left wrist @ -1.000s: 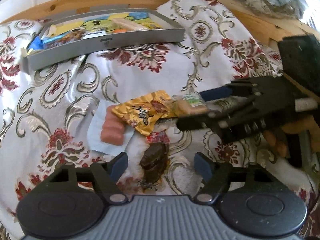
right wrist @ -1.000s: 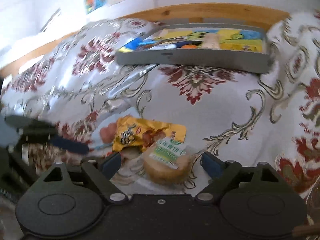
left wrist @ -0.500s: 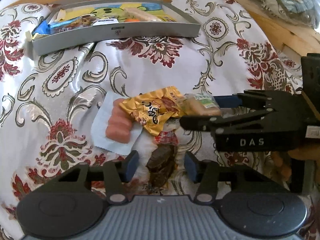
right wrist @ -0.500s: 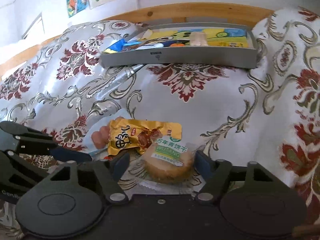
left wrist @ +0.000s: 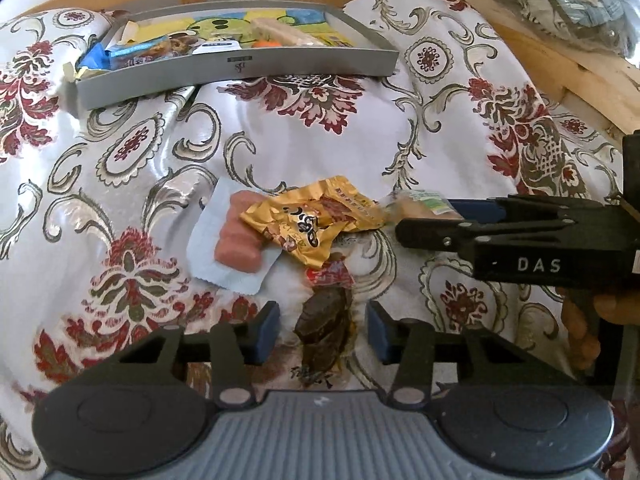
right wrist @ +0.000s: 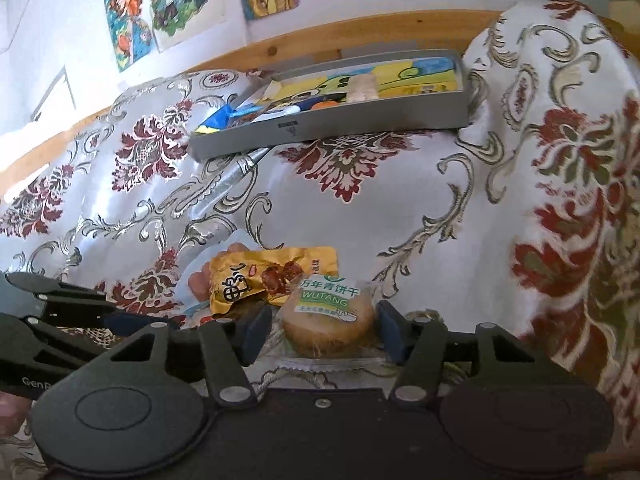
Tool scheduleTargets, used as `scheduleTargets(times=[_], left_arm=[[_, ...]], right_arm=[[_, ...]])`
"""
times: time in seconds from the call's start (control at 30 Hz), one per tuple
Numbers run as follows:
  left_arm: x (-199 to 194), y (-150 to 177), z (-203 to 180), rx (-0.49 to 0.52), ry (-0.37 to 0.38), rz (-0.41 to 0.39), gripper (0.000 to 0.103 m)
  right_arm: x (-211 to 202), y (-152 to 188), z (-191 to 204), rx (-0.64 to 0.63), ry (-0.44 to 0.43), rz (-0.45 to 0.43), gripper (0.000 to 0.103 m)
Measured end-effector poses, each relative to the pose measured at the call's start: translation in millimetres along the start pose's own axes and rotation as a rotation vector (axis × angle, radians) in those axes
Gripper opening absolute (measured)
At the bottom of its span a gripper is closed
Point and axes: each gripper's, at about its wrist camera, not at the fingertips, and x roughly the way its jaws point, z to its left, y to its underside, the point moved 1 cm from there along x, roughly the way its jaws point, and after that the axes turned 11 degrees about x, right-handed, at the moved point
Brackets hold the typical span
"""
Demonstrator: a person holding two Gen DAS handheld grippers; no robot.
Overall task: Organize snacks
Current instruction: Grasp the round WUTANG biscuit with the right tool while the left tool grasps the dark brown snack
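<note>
Left gripper point(left wrist: 320, 330) low over the floral cloth point(left wrist: 304, 136), jaws spread a little wider than the dark brown snack point(left wrist: 324, 330) lying between them, a gap on each side, so no pinch. Just ahead of those jaws sits a small red wrapper point(left wrist: 329, 274), then the gold packet point(left wrist: 308, 224) overlapping the pink sausage pack point(left wrist: 236, 246) to the jaws' left.

Right gripper point(right wrist: 322, 330), jaws spread around the round biscuit point(right wrist: 330, 318) in its clear wrap with the green label; the right pad point(right wrist: 390, 334) looks right at the wrapper's edge, the left pad point(right wrist: 254, 332) stands just off it. Whether either truly touches, I can't tell. The gold packet lies just ahead-left of these jaws.

Far ahead of both, the grey tray point(left wrist: 240, 70) rests on the cloth with snacks inside, against a wooden frame point(right wrist: 360, 32).
</note>
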Motion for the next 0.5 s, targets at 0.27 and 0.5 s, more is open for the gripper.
scheduleTargets(times=[0.27, 0.5], left_arm=[[-3.9, 3.4, -8.7, 0.041, -0.002, 0.009, 0.052], [5.9, -2.9, -8.3, 0.056, -0.004, 0.027, 0.056]], right_arm=[[-13.7, 7.6, 4.3, -0.004, -0.002, 0.004, 0.059], [-15.1, 9.2, 6.1, -0.011, -0.001, 0.003, 0.059]])
